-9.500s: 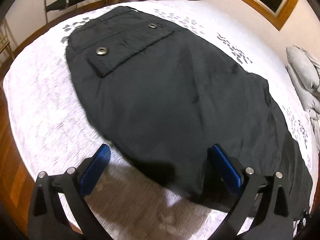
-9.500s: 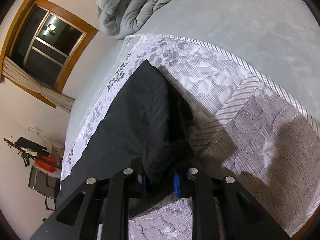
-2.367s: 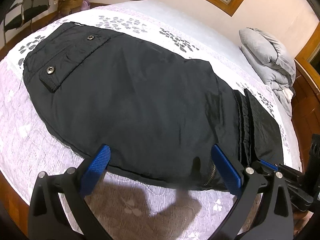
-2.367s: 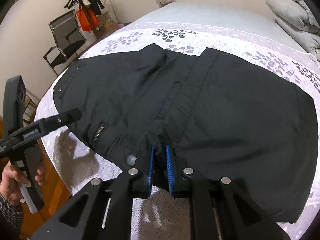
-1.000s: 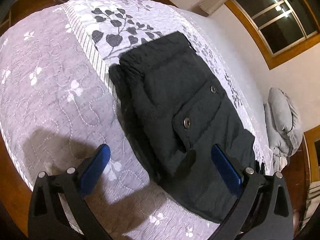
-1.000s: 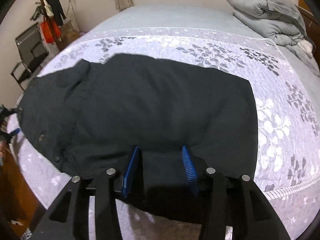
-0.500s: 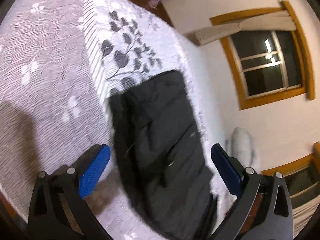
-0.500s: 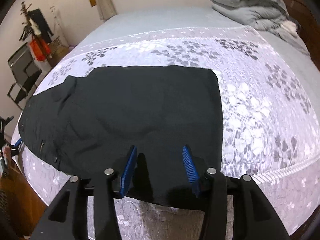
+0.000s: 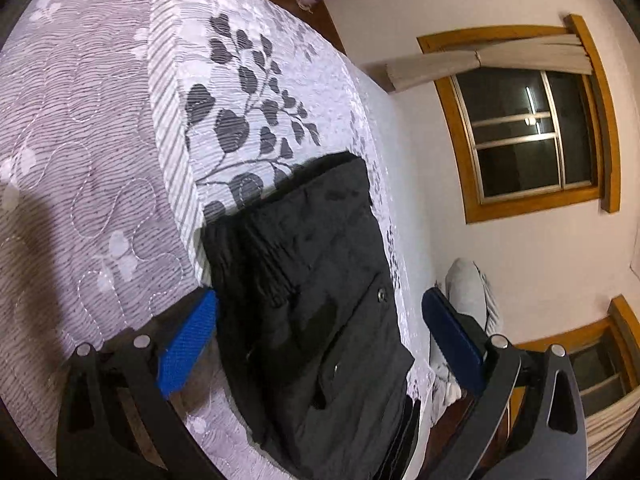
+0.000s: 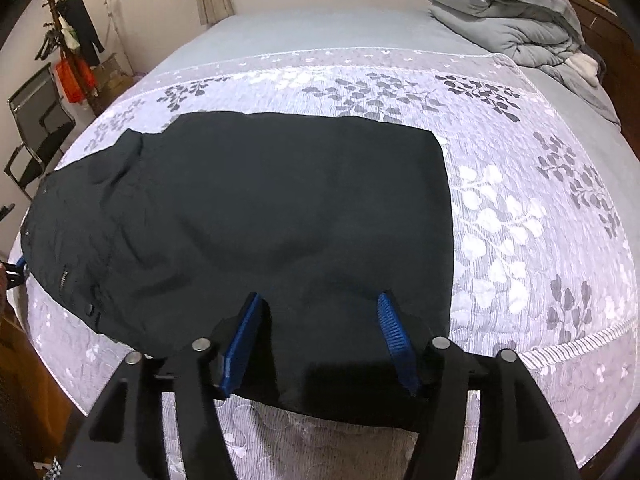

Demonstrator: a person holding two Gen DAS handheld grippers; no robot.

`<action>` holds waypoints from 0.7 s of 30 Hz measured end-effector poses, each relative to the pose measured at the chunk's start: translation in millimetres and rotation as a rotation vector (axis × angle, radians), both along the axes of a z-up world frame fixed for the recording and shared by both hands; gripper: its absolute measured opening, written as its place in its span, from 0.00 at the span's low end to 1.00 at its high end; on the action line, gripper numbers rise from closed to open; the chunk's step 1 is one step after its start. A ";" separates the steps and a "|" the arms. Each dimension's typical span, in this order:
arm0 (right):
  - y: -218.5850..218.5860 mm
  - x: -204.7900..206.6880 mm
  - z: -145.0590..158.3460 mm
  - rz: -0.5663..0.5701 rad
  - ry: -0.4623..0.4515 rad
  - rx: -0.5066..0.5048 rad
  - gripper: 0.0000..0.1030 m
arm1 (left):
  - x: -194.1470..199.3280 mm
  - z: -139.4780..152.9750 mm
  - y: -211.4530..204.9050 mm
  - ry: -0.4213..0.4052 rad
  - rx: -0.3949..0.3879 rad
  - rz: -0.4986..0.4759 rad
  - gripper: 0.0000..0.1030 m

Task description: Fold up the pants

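The black pants (image 10: 256,216) lie folded flat on the bed's patterned quilt (image 10: 520,208), waist end with snaps and zipper at the left. My right gripper (image 10: 320,340) is open and empty, hovering over the pants' near edge. In the left wrist view the pants (image 9: 320,300) run away from me, pocket flap and snaps visible. My left gripper (image 9: 320,344) is open and empty, its fingers either side of the pants' end.
A folded grey duvet (image 10: 516,12) lies at the bed's far right. A black chair (image 10: 36,128) and a coat rack (image 10: 68,40) stand left of the bed. A wood-framed window (image 9: 532,120) is in the wall beyond.
The right gripper has let go of the pants and opened, then drawn back. The left gripper has swung round to the pants' end and tilted up toward the window.
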State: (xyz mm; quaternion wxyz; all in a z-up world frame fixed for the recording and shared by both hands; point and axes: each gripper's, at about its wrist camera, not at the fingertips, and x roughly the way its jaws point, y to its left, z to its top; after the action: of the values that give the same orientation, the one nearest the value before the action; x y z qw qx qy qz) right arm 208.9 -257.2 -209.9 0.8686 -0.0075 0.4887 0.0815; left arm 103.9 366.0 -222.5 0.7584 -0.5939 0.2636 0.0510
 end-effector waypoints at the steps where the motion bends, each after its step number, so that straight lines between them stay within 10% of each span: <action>1: 0.2 0.0 -0.4 0.000 0.001 -0.001 0.61 | 1.2 0.1 0.6 -0.007 -0.006 -0.004 0.97; 12: 1.3 0.1 -3.3 0.005 -0.002 -0.005 0.65 | 30.3 5.6 -21.5 0.133 0.138 -0.111 0.93; 15: 0.8 0.9 -4.5 0.004 -0.002 -0.003 0.66 | 34.5 0.8 -26.3 0.182 0.129 -0.117 0.53; 18: 2.7 0.4 -5.4 0.006 -0.003 -0.005 0.67 | 37.5 -8.6 -23.9 0.175 0.103 -0.122 0.59; 21: 4.1 0.3 -6.1 0.007 -0.004 -0.007 0.68 | 44.7 -9.3 -22.3 0.128 0.063 -0.130 0.87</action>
State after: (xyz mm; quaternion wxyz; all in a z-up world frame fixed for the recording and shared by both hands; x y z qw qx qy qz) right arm 209.2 -253.1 -216.0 0.8693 -0.0126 0.4871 0.0825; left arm 148.6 343.7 -231.7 0.7599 -0.5471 0.3478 0.0475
